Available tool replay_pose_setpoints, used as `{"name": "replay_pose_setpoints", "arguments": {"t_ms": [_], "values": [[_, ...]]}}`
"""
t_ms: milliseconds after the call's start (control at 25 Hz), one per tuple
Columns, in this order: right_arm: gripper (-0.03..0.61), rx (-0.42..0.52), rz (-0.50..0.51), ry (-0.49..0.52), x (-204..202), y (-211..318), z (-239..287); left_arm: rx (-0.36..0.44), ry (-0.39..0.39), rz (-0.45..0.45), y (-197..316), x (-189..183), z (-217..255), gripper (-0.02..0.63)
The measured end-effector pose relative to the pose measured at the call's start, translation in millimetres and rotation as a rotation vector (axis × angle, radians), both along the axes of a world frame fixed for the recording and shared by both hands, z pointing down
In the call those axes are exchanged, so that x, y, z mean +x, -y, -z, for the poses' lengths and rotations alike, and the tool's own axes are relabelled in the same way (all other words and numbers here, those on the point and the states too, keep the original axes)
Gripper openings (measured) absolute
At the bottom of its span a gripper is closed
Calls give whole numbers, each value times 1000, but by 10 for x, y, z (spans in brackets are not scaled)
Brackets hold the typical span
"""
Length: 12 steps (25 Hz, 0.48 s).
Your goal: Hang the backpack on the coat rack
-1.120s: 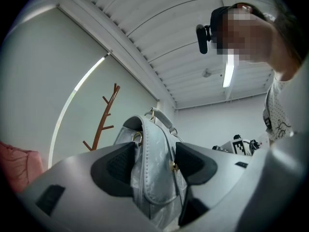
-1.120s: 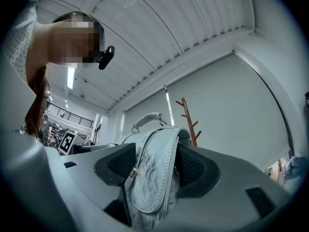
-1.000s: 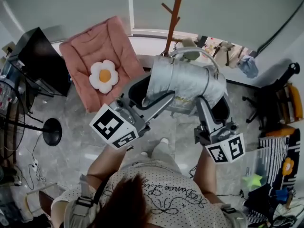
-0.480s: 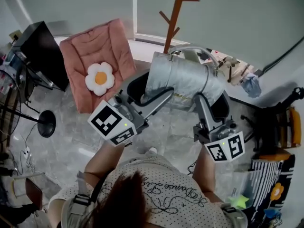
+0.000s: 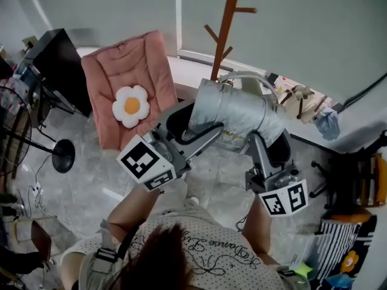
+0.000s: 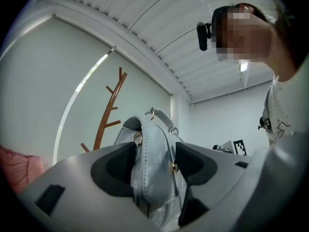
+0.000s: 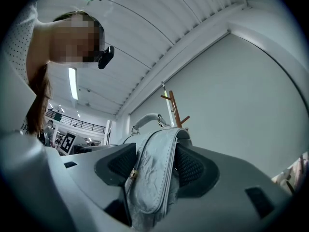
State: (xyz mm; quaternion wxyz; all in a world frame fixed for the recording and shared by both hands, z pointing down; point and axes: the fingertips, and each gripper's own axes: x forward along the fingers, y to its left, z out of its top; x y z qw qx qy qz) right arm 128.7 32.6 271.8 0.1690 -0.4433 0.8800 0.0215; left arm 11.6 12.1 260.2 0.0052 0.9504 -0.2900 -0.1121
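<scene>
Silver backpack (image 5: 233,109) held from 2 sides, near coat rack (image 5: 225,32).
Clamps: left gripper (image 5: 198,133) on its left side, right gripper (image 5: 256,141) on its right; top handle (image 5: 245,77) faces the rack.

backpack: silver-grey quilted backpack (image 5: 236,116), curved top handle (image 5: 251,77) | state: pinched at either side between both pairs of jaws, held off the floor, handle at the far end | rack: brown wooden coat rack (image 5: 225,32), angled pegs | pose: upright, beyond the jaws, past the backpack

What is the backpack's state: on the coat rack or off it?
Off it. Left gripper and right gripper clamp the backpack; the visible pegs of the coat rack are bare.
</scene>
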Motion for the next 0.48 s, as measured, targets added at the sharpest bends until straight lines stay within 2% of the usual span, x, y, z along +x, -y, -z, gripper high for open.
{"name": "replay_pose_setpoints", "arguments": {"t_ms": [240,480], "values": [[261,-19,-59,-8,68,230,-92,-7,12,-45,258,82,-132,250],[261,6,-118,-28,28,914,34,9,-20,-109,1011,54,-39,250]]}}
